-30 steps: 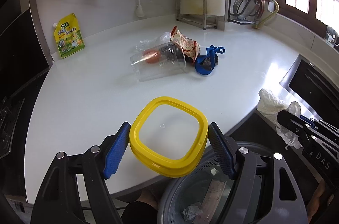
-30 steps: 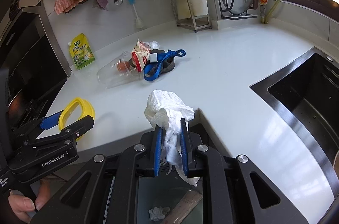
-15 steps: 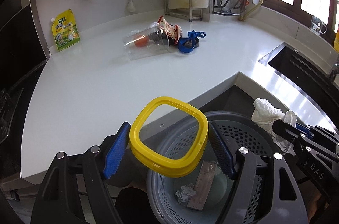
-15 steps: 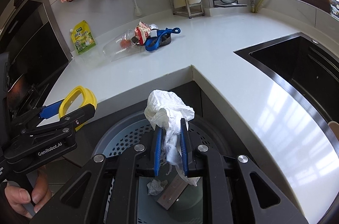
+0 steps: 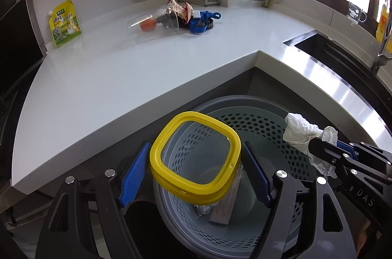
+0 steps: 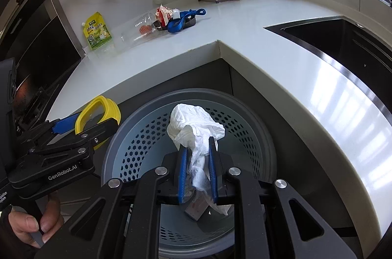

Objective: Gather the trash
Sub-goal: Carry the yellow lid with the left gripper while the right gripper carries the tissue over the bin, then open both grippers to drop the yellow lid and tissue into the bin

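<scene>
Your left jaws are clamped on the yellow-rimmed lid, one blue pad on each side of its rim, so your left gripper carries it tilted over the grey perforated bin. In this left wrist view the bin sits below the inner corner of the white desk, and a crumpled scrap and a flat card packet lie on its bottom. At the bin's right side your right gripper reaches in with the white tissue bunched at its tip. Well beyond the bin, on the desk near the back wall, lie a tipped clear cup, a snack wrapper and a blue strap; a green pouch leans against the wall to their left.

In the right wrist view your right jaws are nearly closed and pinch the white tissue, which bulges above the pads and trails below them, right above the bin. Left of the bin, your left gripper holds the yellow-rimmed lid over the bin's edge, with your hand on its handle.
</scene>
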Tool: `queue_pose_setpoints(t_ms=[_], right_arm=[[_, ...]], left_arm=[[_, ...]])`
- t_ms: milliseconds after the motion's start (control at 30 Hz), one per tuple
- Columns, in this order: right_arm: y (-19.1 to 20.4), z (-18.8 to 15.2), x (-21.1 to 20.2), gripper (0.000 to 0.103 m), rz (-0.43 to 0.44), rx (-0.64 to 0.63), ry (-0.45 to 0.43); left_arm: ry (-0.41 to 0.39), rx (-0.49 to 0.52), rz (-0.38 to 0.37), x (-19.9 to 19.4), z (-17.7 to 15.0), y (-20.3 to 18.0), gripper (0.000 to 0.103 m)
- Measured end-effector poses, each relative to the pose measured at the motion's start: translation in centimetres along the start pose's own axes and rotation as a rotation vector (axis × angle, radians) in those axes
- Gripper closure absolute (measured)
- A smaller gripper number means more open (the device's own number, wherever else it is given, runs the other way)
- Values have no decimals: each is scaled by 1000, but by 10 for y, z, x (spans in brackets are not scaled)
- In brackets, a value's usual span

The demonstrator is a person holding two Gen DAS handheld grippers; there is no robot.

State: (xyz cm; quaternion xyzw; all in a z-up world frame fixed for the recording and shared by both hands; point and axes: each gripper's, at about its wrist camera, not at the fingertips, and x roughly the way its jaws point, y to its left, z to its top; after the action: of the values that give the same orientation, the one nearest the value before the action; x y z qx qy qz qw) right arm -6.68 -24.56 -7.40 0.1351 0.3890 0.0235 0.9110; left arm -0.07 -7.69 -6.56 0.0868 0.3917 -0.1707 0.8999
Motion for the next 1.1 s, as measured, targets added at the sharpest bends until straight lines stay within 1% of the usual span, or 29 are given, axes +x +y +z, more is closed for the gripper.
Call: queue_pose_setpoints(t_ms=[233,567,967,1100], right_arm=[[1,-7,1,88,-3,-3,8],[-3,-10,9,87,-4,7,31],[-7,-15,15,86,1,15,53],[-8,-15,13,86,2,18,47]], left_arm=[[31,16,-6,7,-10,-5,30],[56,25,-4,15,-15,-10,30],[70,27,-7,20,-16,-10,30],[67,23,-6,21,-17,-9,29]])
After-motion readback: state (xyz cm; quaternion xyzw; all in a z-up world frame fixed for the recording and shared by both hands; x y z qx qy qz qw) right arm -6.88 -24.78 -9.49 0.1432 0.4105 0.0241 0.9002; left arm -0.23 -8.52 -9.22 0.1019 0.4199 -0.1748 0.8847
